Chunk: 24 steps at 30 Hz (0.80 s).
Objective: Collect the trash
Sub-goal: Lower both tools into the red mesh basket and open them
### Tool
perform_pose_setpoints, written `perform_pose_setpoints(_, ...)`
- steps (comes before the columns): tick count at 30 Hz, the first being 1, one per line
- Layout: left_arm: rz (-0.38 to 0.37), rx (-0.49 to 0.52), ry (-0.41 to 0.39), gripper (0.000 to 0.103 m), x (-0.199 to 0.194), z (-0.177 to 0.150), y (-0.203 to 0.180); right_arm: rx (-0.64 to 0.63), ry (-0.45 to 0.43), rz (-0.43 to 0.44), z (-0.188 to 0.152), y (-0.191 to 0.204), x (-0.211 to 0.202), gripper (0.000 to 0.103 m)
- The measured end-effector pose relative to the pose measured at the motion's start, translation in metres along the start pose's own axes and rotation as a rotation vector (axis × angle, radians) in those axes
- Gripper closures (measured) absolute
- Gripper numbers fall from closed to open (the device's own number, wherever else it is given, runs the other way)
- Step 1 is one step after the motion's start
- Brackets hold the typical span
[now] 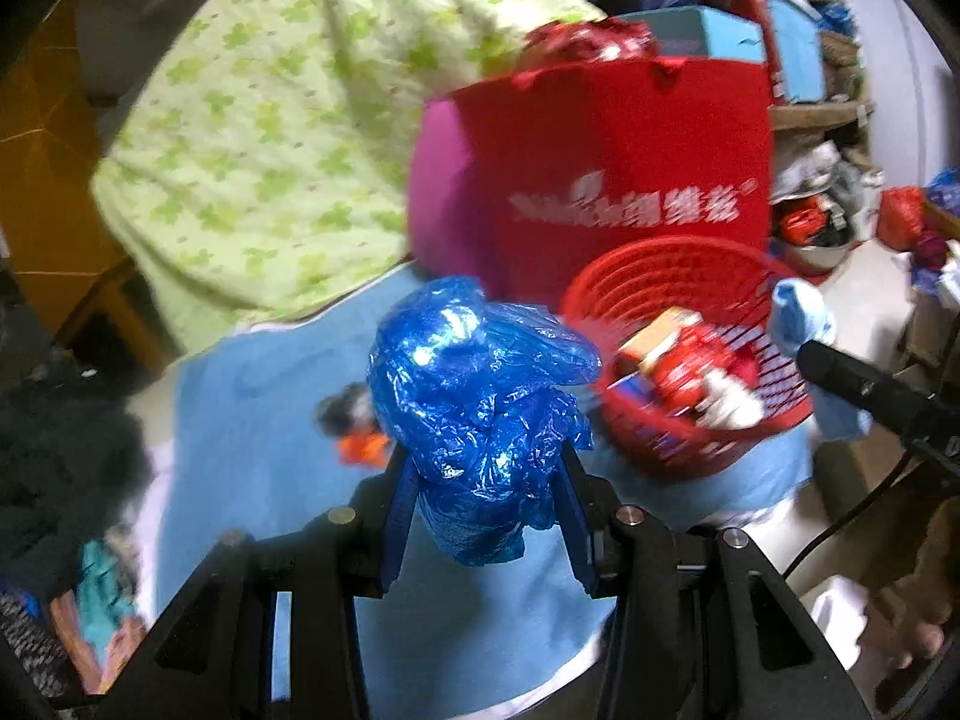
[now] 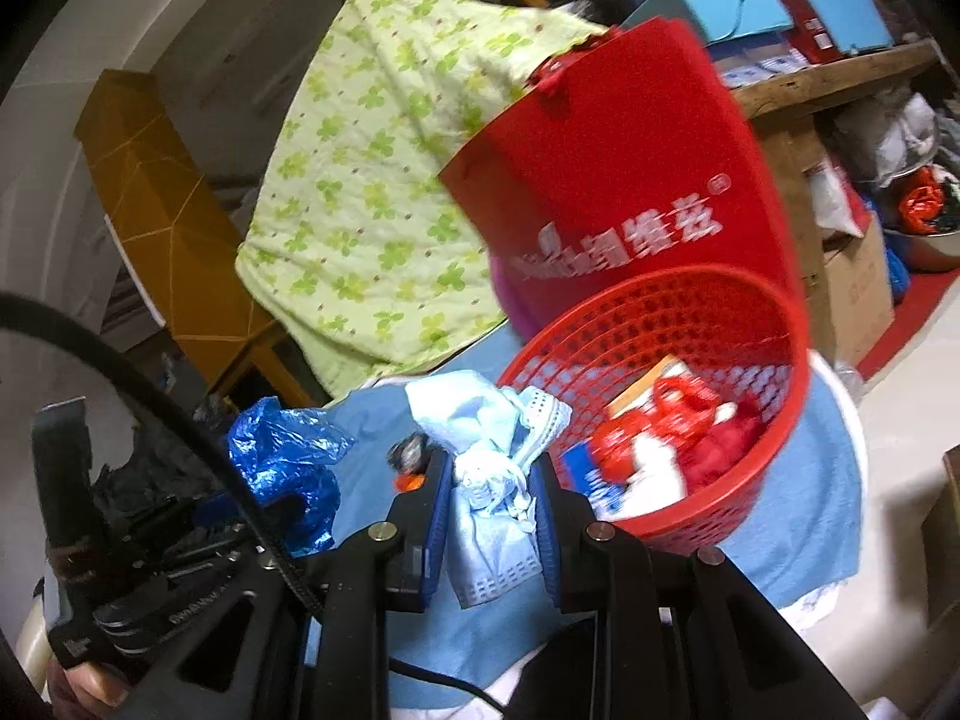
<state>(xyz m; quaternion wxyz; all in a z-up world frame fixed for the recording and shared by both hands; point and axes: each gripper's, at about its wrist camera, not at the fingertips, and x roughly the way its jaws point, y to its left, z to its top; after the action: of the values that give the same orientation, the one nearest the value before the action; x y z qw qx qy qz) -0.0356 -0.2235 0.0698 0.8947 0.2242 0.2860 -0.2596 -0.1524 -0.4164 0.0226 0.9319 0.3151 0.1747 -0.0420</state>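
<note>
The left gripper (image 1: 486, 480) has its two blue fingers (image 1: 399, 516) closed partway onto one crumpled blue plastic bag (image 1: 480, 396). The pads press its sides and the wad bulges above and hangs below them. In the right wrist view the same bag shows at the left, well left of the basket. The right gripper (image 2: 493, 498) is clamped tight on one pale blue face mask (image 2: 486, 516), bunched between the pads, its white ear loops and pleated edge spilling out above and below. In the left wrist view that mask appears just over the right rim of the basket, held at the tip of the other tool.

Both grippers are near one red plastic basket (image 2: 774, 306), a round lattice-walled one standing on a light blue cloth (image 2: 804, 480). The left-hand bag is left of the basket, the mask just left of its near rim. Inside the basket lies a heap of litter: red crinkled wrappers (image 2: 672, 414), a white piece, a flat orange-and-white carton (image 1: 660, 336), and something blue and white at the near wall. The count of pieces is too blurred to tell.

Directly behind the basket stands one red bag (image 1: 630, 150) with white lettering. Something red and shiny pokes from its top. Left of and behind the basket hangs one pale green quilt (image 1: 270, 138) printed with clovers. Between the grippers and left of the basket, one small dark and orange object (image 1: 354, 426) lies on the cloth, too blurred to name.
</note>
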Motion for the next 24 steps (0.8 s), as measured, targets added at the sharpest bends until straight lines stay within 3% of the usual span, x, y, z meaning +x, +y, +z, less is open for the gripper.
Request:
perform_pose_setpoints(8, -0.257, 0.025, 0.017, 0.057, 0.031, 0.042, -0.035, 0.082, -0.062, -0.047, 0.037, -0.032, -0.011, 0.073)
perform_pose_setpoints(11, -0.328, 0.030, 0.019, 0.051, 0.043, 0.051, -0.048, 0.109, -0.055, -0.068, 0.047, -0.041, -0.003, 0.073)
perform_pose_setpoints(14, -0.342, 0.039, -0.005, 0.042, 0.052, 0.055, -0.056, 0.151, -0.028, -0.088, 0.050, -0.053, 0.013, 0.071)
perform_pose_setpoints(15, -0.336, 0.044, -0.006, 0.041, 0.055, 0.056, -0.058, 0.171, -0.019, -0.089, 0.050, -0.059, 0.019, 0.065)
perform_pose_setpoints(17, -0.325, 0.044, 0.003, 0.041, 0.060, 0.054, -0.058, 0.218, -0.009, -0.095, 0.047, -0.069, 0.025, 0.045)
perform_pose_setpoints(18, -0.322, 0.033, 0.008, 0.041, 0.062, 0.052, -0.055, 0.240, -0.015, -0.087, 0.044, -0.073, 0.026, 0.041)
perform_pose_setpoints(21, -0.326, 0.003, 0.009, 0.041, 0.061, 0.040, -0.036, 0.210, -0.027, -0.096, 0.038, -0.068, 0.022, 0.041)
perform_pose_setpoints(24, -0.275, -0.015, 0.008, 0.041, 0.060, 0.019, -0.012, 0.164, -0.040, -0.089, 0.037, -0.057, 0.018, 0.041)
